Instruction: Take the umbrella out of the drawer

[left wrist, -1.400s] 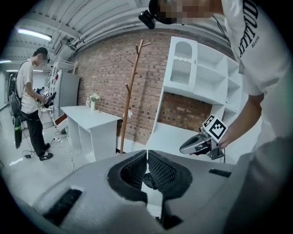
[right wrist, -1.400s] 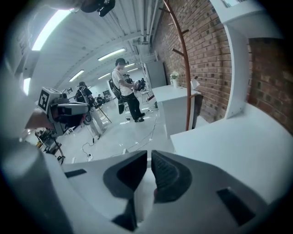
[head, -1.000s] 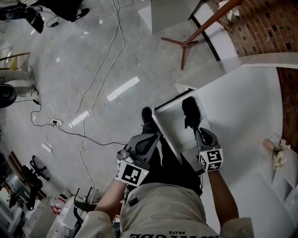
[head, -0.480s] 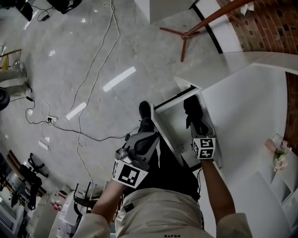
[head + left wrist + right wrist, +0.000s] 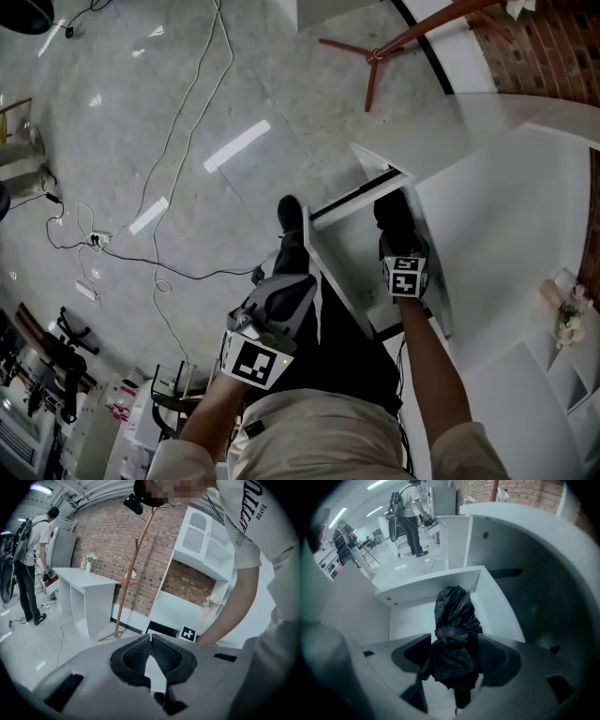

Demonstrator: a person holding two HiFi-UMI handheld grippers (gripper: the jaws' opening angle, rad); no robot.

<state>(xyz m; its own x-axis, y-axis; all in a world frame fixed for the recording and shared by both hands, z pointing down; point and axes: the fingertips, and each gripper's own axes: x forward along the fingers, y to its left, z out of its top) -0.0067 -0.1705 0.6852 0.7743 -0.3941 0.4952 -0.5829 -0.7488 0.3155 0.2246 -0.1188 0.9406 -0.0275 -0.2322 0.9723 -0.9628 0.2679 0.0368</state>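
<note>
In the head view your right tongs point(image 5: 397, 242) reach steeply down into the open drawer point(image 5: 349, 246) over the black umbrella point(image 5: 392, 212). Settle low and square on the bundle before you squeeze, then lift clear of the drawer wall. Your left tongs point(image 5: 284, 292) hang outside. The left gripper view shows them point(image 5: 150, 641) closed and empty. In the right gripper view the right tongs point(image 5: 452, 657) have just been opening. They stand wide astride the umbrella's point(image 5: 453, 613) near end and are not yet clamping it.
</note>
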